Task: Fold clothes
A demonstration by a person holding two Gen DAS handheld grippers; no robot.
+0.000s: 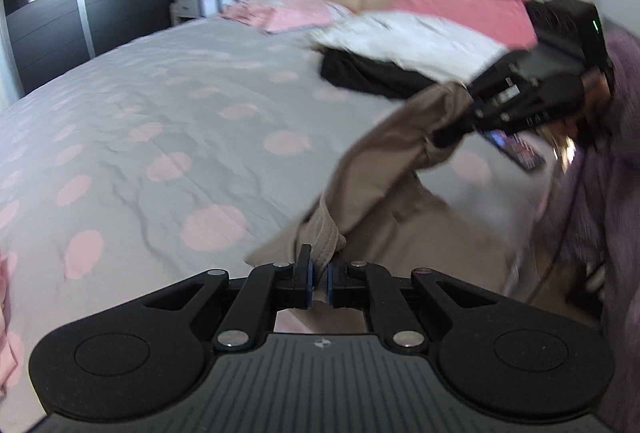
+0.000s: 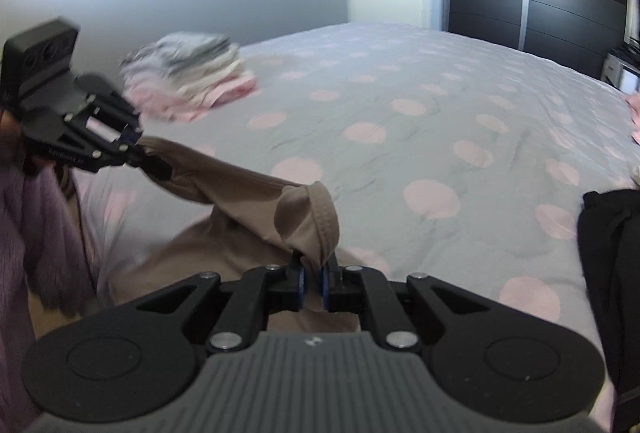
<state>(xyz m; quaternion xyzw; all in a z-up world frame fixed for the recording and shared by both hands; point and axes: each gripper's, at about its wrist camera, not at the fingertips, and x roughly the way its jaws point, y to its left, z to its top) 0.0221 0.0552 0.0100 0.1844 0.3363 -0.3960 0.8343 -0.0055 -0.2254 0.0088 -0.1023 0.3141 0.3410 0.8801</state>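
Observation:
A tan garment (image 1: 384,169) hangs stretched between my two grippers above the bed. My left gripper (image 1: 319,273) is shut on one hemmed edge of it. My right gripper (image 2: 313,281) is shut on another hemmed edge of the tan garment (image 2: 308,217). In the left wrist view the right gripper (image 1: 456,131) shows at the right, clamped on the cloth. In the right wrist view the left gripper (image 2: 138,149) shows at the left, clamped on the cloth. The rest of the garment droops onto the bed below.
The bed has a grey cover with pink dots (image 1: 180,121). A stack of folded clothes (image 2: 192,81) lies far left. A black garment (image 1: 360,73) under a white one (image 1: 408,37), pink pillows (image 1: 460,9), a dark wardrobe (image 2: 560,1) and the person's purple sleeve (image 2: 36,217) show.

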